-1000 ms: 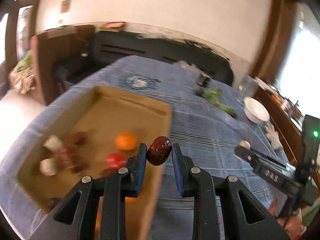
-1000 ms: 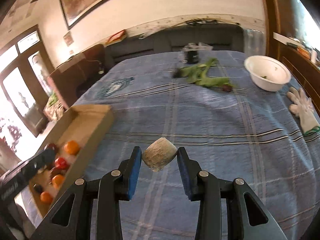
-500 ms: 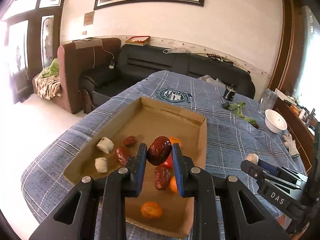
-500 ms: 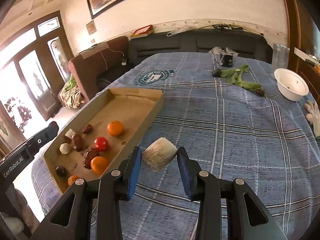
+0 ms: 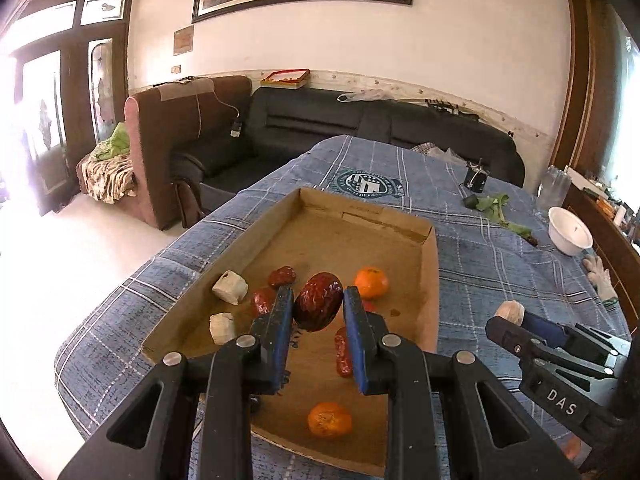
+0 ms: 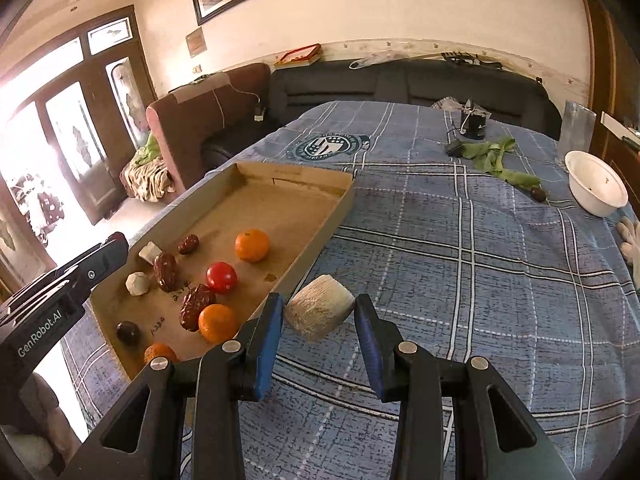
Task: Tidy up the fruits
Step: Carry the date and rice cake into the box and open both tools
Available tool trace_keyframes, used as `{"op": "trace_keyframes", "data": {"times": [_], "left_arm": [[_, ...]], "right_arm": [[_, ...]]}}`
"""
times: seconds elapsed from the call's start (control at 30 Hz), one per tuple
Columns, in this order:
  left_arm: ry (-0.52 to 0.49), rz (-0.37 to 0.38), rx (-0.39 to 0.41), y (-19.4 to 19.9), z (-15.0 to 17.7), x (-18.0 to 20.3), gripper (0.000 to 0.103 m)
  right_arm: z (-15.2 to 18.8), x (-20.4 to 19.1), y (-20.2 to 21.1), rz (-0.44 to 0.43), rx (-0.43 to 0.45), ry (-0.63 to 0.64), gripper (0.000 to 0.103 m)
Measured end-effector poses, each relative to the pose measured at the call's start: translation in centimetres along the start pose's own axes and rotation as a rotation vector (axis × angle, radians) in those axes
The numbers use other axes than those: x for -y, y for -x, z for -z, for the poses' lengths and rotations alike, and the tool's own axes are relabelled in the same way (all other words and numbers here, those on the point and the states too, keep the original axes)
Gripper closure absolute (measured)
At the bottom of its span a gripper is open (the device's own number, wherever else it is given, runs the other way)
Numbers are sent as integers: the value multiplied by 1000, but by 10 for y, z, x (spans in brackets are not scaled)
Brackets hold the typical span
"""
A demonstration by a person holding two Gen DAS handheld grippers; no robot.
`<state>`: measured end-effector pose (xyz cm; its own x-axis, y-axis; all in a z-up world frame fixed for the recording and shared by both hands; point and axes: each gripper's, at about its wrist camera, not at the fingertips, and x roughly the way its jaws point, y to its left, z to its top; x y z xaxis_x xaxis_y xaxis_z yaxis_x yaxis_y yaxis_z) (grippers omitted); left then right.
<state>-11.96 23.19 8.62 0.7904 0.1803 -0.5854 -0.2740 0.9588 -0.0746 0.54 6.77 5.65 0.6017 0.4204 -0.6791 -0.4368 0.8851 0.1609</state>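
Observation:
My left gripper (image 5: 316, 314) is shut on a dark red date (image 5: 318, 301) and holds it above the cardboard tray (image 5: 428, 280). The tray (image 6: 320, 236) holds oranges (image 6: 251, 245), a red tomato (image 6: 221, 277), dates (image 6: 196, 306) and pale chunks (image 6: 137, 283). My right gripper (image 6: 318, 318) is shut on a pale cut chunk (image 6: 320, 313), above the blue plaid cloth just right of the tray's near corner. The right gripper also shows at the right of the left wrist view (image 5: 516, 322).
A white bowl (image 6: 598, 188), green leaves (image 6: 500, 160), a small black device (image 6: 474, 124) and a white glove (image 6: 632, 240) lie on the cloth (image 6: 480, 260) at the far right. A black sofa and brown armchair stand beyond the table.
Both grippers swung left toward the tray. The left one now holds the date over the tray's middle; the right one has come close to the tray's right wall.

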Motion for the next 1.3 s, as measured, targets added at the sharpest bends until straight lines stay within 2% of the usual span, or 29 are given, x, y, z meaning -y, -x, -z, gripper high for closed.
{"op": "trace_keyframes", "data": {"times": [0.2,0.5,0.77,1.0,1.07,1.2,1.3], "left_arm": [[-1,-19,-31,-16,2,-7,78],[70,-45,-90,-44,-6,-44,78],[66,-63,-130,-71,-11,-52,78],[84,-57,-152,-85,-10,-55,78],[81,-57,-151,-85,-9,-54,75],[78,-65,-127,-79,-10,-53,56],[78,-72,-107,-71,-12,-51,46]], "right_arm": [[-5,-6,-11,-1,-15,24,62],[-25,-16,-46,-25,-61,48,62],[-43,-36,-81,-23,-97,99,62],[-41,-50,-100,-24,-130,150,61],[-40,-51,-105,-28,-137,143,61],[-39,-55,-112,-25,-135,150,60],[-39,-57,-112,-27,-132,158,60]]}}
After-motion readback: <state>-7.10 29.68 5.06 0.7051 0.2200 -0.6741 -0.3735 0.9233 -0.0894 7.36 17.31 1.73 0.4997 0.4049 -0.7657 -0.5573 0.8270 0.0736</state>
